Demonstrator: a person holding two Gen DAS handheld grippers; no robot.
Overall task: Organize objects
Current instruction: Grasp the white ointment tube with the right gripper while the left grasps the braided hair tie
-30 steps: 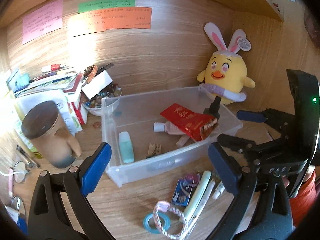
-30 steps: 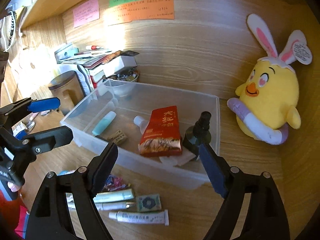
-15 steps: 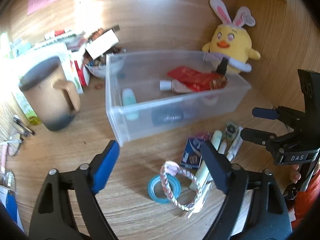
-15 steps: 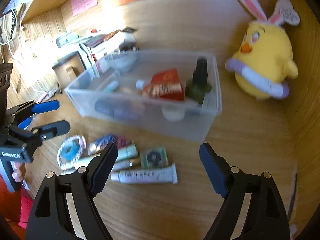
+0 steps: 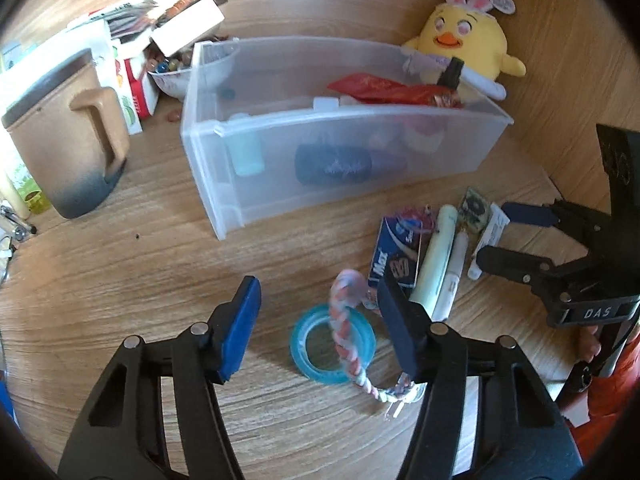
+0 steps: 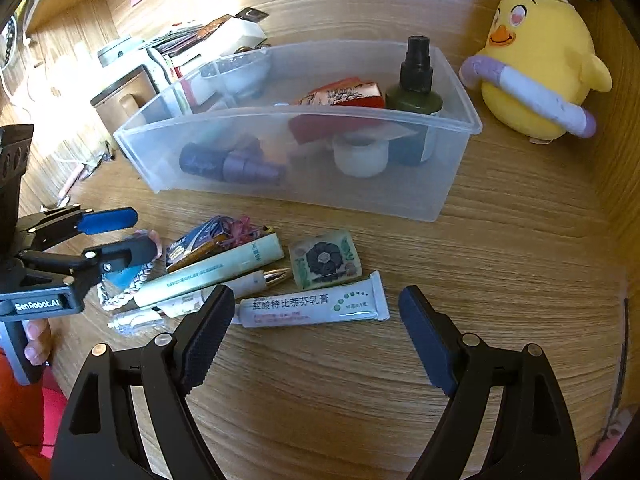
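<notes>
Bin [image 6: 436, 184] holding spray bottle [image 6: 416, 84], red packet [image 6: 344, 94].
Left hand-held gripper [image 5: 316, 320] narrowing, empty, around blue ring [image 5: 334, 346]; right hand-held gripper [image 6: 316, 336] wide, empty.

A yellow plush chick with pink-and-white rabbit ears [image 6: 536, 64] sits in the desk's far right corner against the wooden wall. Near the desk's left edge stands a tan ceramic mug with a dark lid [image 5: 68, 136]. Behind it, boxes and papers are stacked [image 5: 132, 40] beside a bowl of beads [image 5: 168, 74].

Items behind clear bin [image 5: 460, 160] front wall blurred; braided cord [image 5: 348, 344] end hidden behind left gripper [image 5: 320, 324] finger.
</notes>
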